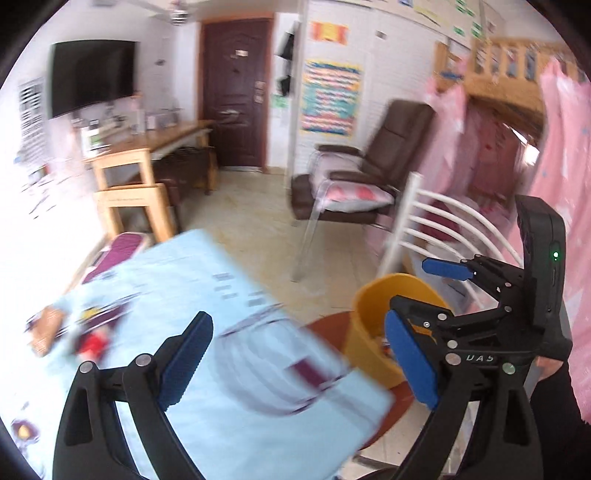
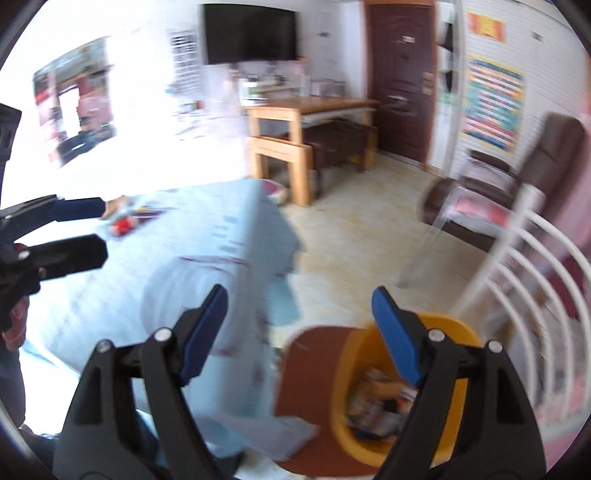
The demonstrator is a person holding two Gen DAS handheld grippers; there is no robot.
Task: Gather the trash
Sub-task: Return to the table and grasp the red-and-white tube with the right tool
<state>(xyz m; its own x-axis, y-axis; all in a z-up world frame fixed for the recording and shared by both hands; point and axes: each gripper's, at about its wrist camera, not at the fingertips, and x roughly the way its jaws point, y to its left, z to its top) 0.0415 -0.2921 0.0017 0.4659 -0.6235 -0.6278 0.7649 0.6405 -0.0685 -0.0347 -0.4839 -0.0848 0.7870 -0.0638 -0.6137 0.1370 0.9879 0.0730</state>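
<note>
Both views were smeared by motion blur, so fine detail was hard to read. The left tongs [image 1: 299,354] stood wide apart with nothing between the blue pads, hanging over the near corner of the surface [image 1: 192,295], which was draped in a pale blue patterned cloth. The right tongs [image 2: 299,332] were likewise spread wide and empty, poised above the gap between that cloth and a yellow bin [image 2: 373,398]. The bin sat on a round reddish-brown stool [image 2: 314,354] just beside the corner of the surface, and it already held a jumble of scraps, seemingly paper and wrappers [image 2: 376,402], though the blur left their kind uncertain. More trash lay at the far side of the cloth: a small red item [image 1: 94,345] beside a brownish piece [image 1: 46,328], well apart from the bin. In the right wrist view the left tongs appeared at the left edge, reaching toward that red item. A white metal chair back [image 2: 524,280] stood just behind the bin. Beyond lay a tiled floor [image 1: 258,214], a brown armchair [image 1: 373,155], a wooden desk [image 2: 306,107], a dark door [image 1: 236,92] and a wall-mounted television [image 2: 251,33].
</note>
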